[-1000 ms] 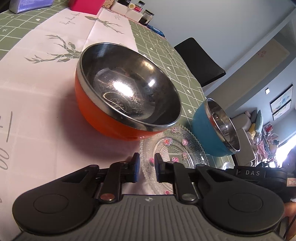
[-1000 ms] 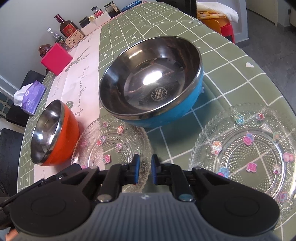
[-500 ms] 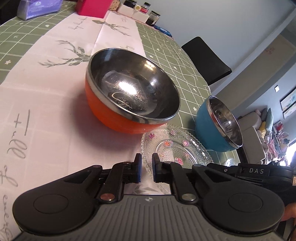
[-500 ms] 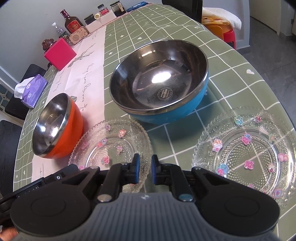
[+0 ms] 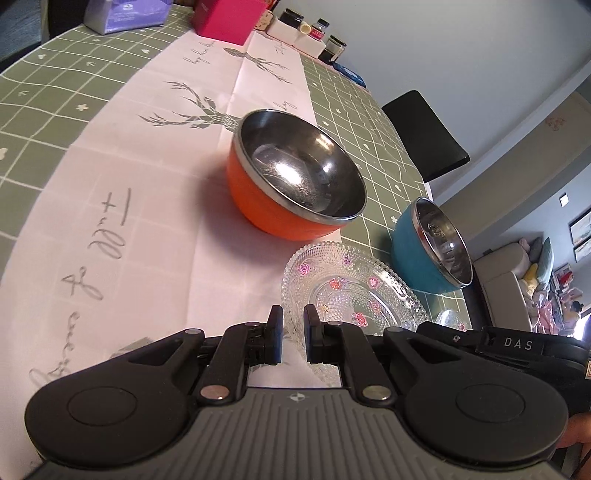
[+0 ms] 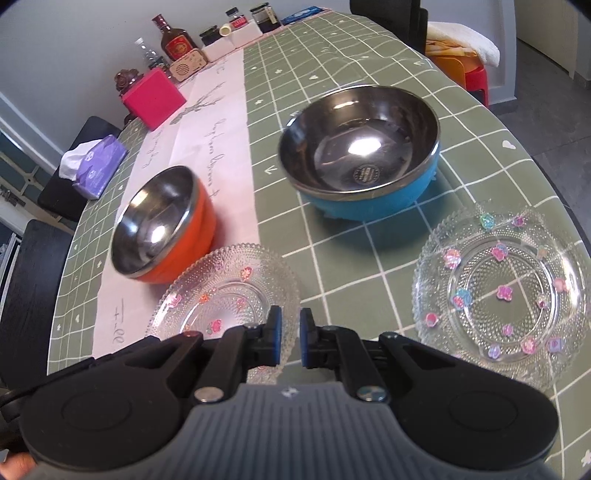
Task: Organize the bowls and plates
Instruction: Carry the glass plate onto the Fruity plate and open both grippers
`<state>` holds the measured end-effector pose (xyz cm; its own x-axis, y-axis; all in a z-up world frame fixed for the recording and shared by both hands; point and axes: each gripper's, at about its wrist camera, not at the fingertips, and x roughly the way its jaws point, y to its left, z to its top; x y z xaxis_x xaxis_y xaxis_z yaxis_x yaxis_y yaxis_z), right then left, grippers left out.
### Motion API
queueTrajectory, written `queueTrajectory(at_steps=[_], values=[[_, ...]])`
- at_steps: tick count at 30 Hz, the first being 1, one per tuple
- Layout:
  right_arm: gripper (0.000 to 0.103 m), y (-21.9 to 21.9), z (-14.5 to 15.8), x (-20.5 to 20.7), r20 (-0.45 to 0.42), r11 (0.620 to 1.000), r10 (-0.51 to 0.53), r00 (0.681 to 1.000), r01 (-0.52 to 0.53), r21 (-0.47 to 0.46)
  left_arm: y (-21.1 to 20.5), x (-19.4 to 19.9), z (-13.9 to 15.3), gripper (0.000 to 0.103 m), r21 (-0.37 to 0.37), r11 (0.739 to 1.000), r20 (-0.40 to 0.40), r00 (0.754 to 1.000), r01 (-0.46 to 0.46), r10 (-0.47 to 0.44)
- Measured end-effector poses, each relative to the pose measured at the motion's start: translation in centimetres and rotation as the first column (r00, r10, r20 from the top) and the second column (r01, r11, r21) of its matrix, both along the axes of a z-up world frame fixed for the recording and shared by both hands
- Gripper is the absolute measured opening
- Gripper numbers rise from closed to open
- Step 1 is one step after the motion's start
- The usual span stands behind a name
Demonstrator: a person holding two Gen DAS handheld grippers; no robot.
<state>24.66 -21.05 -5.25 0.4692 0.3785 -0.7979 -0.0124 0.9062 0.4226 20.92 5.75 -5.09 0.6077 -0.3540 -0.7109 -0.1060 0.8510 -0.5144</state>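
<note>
An orange bowl (image 5: pixel 295 184) with a steel inside stands on the white runner; it also shows in the right wrist view (image 6: pixel 162 225). A blue bowl (image 6: pixel 362 155) stands on the green cloth, seen at the right in the left wrist view (image 5: pixel 430 247). A clear glass plate with flower dots (image 5: pixel 351 288) lies in front of the orange bowl (image 6: pixel 229 291). A second glass plate (image 6: pixel 502 295) lies to the right. My left gripper (image 5: pixel 293 325) is nearly shut and empty, at the near plate's left rim. My right gripper (image 6: pixel 288 326) is nearly shut and empty, above that plate's right rim.
A pink box (image 6: pixel 153 98), a purple tissue pack (image 6: pixel 94 166), a bottle (image 6: pixel 175 38) and jars (image 6: pixel 236 26) stand at the table's far end. A black chair (image 5: pixel 424 136) stands beyond the table. The table edge curves close by the right plate.
Both grippers have pulled back and risen, so the bowls and plates look smaller and farther. The jaws have stayed nearly shut. Nothing on the table has moved.
</note>
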Motion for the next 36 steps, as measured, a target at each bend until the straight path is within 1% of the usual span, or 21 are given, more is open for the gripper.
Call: queueTrajectory(at_steps=[7, 12, 19, 23, 32, 36], values=[[0.008, 1.6, 1.2, -2.8, 0.027, 0.998, 0.051, 0.998, -0.052, 0.027, 1.9, -3.7, 1.8, 0.012, 0.017, 0.999, 0.020, 0.999, -0.036, 0.035], [0.008, 2.7, 1.6, -5.4, 0.042, 0.994, 0.091, 0.995, -0.093, 0.063, 3.6, -6.9, 2.6, 0.012, 0.001, 0.998, 0.026, 0.998, -0.055, 0.055], [0.008, 3.6, 1.6, -9.1, 0.061, 0.985, 0.137, 0.989, -0.143, 0.100, 4.8, -11.4, 3.0, 0.012, 0.008, 0.999, 0.040, 0.998, -0.048, 0.047], [0.008, 3.9, 1.2, -10.7, 0.063, 0.980, 0.162, 0.985, -0.168, 0.108, 5.2, -13.3, 2.7, 0.012, 0.022, 0.999, 0.045, 0.998, -0.036, 0.035], [0.008, 5.6, 0.1, -12.8, 0.054, 0.971, 0.231, 0.971, -0.234, 0.051, 5.4, -14.9, 1.5, 0.012, 0.078, 0.997, 0.009, 1.000, -0.023, 0.022], [0.008, 6.0, -0.5, -12.9, 0.039, 0.968, 0.246, 0.969, -0.247, 0.036, 5.5, -14.9, 1.0, 0.012, 0.082, 0.996, -0.020, 1.000, -0.021, 0.023]])
